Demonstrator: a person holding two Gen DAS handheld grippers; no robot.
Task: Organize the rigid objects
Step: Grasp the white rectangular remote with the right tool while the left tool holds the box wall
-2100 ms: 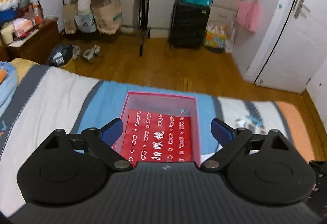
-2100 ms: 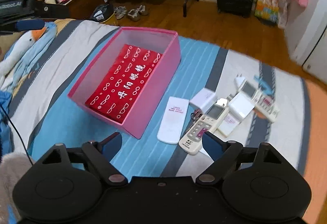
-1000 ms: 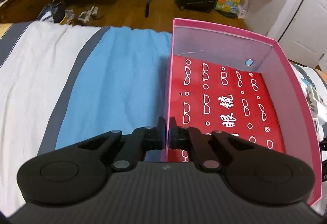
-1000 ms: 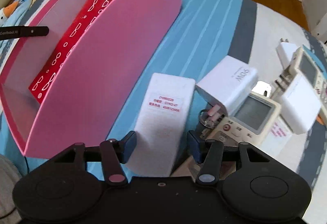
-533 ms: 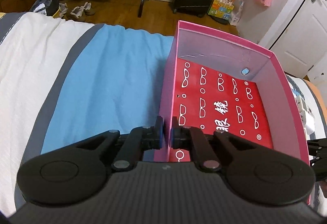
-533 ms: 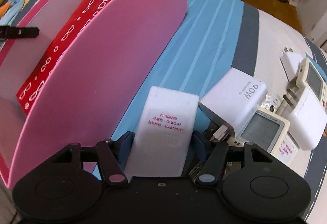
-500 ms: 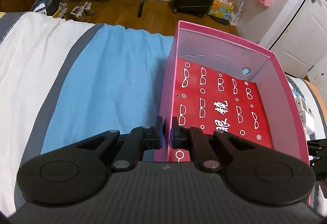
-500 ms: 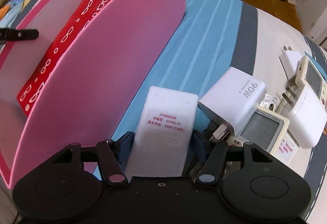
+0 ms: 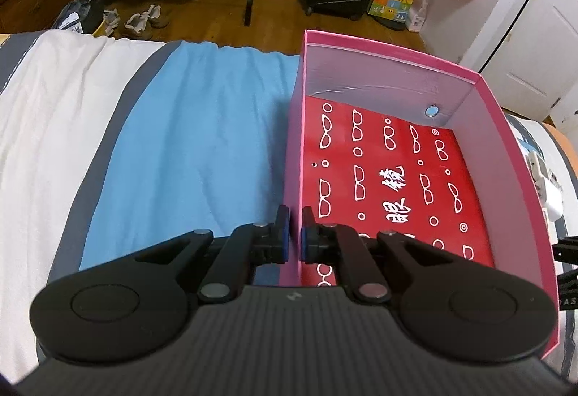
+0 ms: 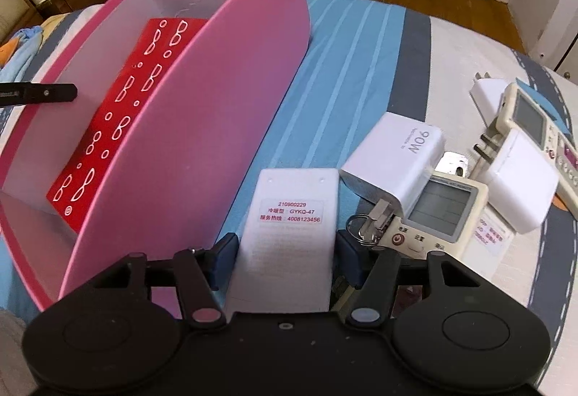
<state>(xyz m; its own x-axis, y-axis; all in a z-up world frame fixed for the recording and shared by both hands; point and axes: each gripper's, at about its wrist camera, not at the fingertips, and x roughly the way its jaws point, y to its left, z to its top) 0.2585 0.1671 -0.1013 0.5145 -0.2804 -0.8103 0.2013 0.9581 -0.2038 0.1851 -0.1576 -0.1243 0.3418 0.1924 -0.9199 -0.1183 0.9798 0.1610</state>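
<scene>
The white remote (image 10: pixel 289 237) lies face down on the striped bedspread (image 10: pixel 346 78) in the lower centre of the right wrist view, label side up, just beside the outer wall of the pink box (image 10: pixel 224 128). The right gripper (image 10: pixel 287 257) straddles its near end: one blue pad stands at each long edge, and the pads appear to be in contact with the casing, so treat this as a grip on the remote. The remote is judged to be a light, stiff plastic shell with smooth, somewhat slippery sides; take hold across the narrow width, as now, rather than along its length, and keep the pads square to the flat edges to prevent it pivoting. A 90W charger (image 10: pixel 393 157) touches or nearly touches its right edge, and a key ring (image 10: pixel 361 228) rests close to the right pad, so a straight lift is advised. The box is thin-walled card, light and easily shifted or flexed. In the left wrist view the left gripper (image 9: pixel 294 239) is pinched nearly closed on the box's left wall at the lower centre of the frame, one finger outside and one inside, which steadies it. A red glasses case (image 9: pixel 390 186) covers the box floor.
</scene>
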